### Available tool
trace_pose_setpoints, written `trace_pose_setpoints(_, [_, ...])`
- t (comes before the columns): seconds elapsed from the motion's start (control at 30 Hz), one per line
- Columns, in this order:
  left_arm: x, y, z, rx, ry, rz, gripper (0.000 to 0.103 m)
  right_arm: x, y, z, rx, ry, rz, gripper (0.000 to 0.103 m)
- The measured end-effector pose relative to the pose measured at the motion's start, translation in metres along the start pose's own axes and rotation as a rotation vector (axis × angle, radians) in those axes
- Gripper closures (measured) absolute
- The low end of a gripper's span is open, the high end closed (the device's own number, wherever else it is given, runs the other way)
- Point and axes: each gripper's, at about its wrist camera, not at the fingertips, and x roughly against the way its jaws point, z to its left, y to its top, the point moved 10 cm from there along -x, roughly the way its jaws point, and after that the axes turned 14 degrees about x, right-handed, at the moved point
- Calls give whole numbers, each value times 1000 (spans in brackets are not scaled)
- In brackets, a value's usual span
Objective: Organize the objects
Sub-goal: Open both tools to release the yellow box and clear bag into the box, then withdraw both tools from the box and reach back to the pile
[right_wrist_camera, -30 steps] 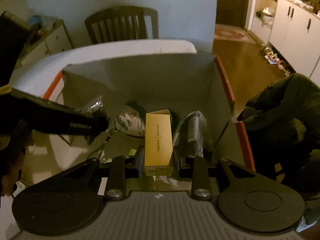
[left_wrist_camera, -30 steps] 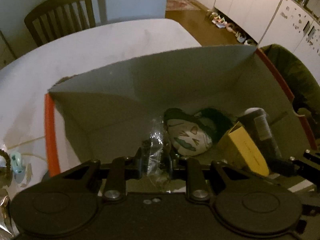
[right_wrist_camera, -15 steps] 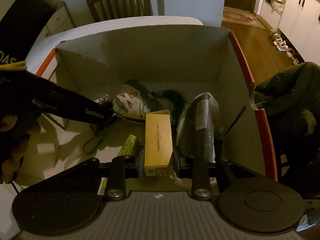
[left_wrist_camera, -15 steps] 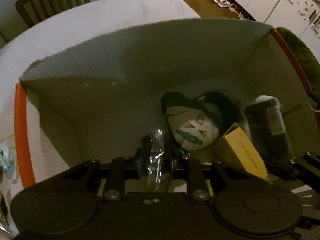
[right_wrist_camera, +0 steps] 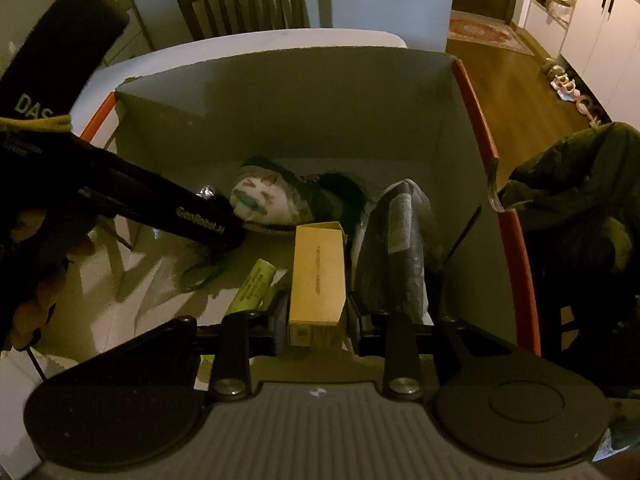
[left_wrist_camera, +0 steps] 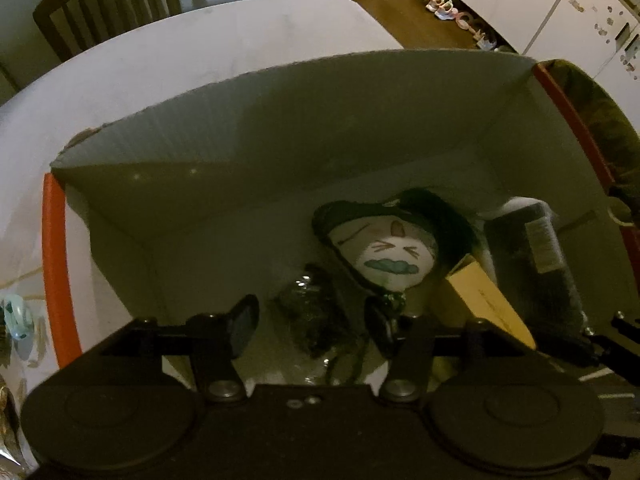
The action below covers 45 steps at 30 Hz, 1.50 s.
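Note:
A large cardboard box [left_wrist_camera: 280, 140] with orange edges lies open below both grippers. My left gripper [left_wrist_camera: 311, 326] is low inside it and its jaws are opening. A crumpled clear bag with dark contents [left_wrist_camera: 312, 316] lies on the box floor between them, and the pads do not press on it. My right gripper [right_wrist_camera: 318, 322] is shut on a small yellow carton [right_wrist_camera: 318, 276], held just above the floor of the cardboard box [right_wrist_camera: 300, 112]. The yellow carton [left_wrist_camera: 488, 304] also shows in the left wrist view.
A cat-face pouch [left_wrist_camera: 392, 256] and a dark wrapped package [right_wrist_camera: 396, 252] lie at the back, and a green tube [right_wrist_camera: 254, 286] on the floor. The box sits on a white table [left_wrist_camera: 200, 52], with a chair [right_wrist_camera: 256, 0] behind and a dark jacket [right_wrist_camera: 580, 208] at right.
My left jaws went from shut on the clear bag to open, and the bag now rests on the box floor. My right gripper still holds the yellow carton, with more of the box floor in its view.

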Motion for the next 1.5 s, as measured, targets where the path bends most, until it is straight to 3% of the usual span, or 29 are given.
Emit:
trace_pose_setpoints(0.1, [5,-4,4,7,-2,-12,39,4,-2,-1,-10,4,-5,73])
trace_pose_setpoints(0.33, [26,-11,9,12,-39,-55,37,17,-5,1,-7,-3,-32,71])
trace_pose_setpoints(0.47, [45,-12,3,18,-75,-91,31,31,-2,-1,-17,-10,-71,53])
trace_pose_setpoints(0.63, [64,-2,-9,10,-120,-142,26,53,1,1,-16,-17,-118,53])
trace_pose_setpoints(1.0, [130,-23,-7,-28,-208,-288,19,96,6,17,-5,-38,-205,49])
trace_pose_setpoints(1.37, [176,-49,17,-69,-262,-407,12,131,8,44,-1,-55,-276,42])
trace_pose_setpoints(1.5, [191,-56,33,-69,-281,-448,7,142,9,56,-23,-56,-307,35])
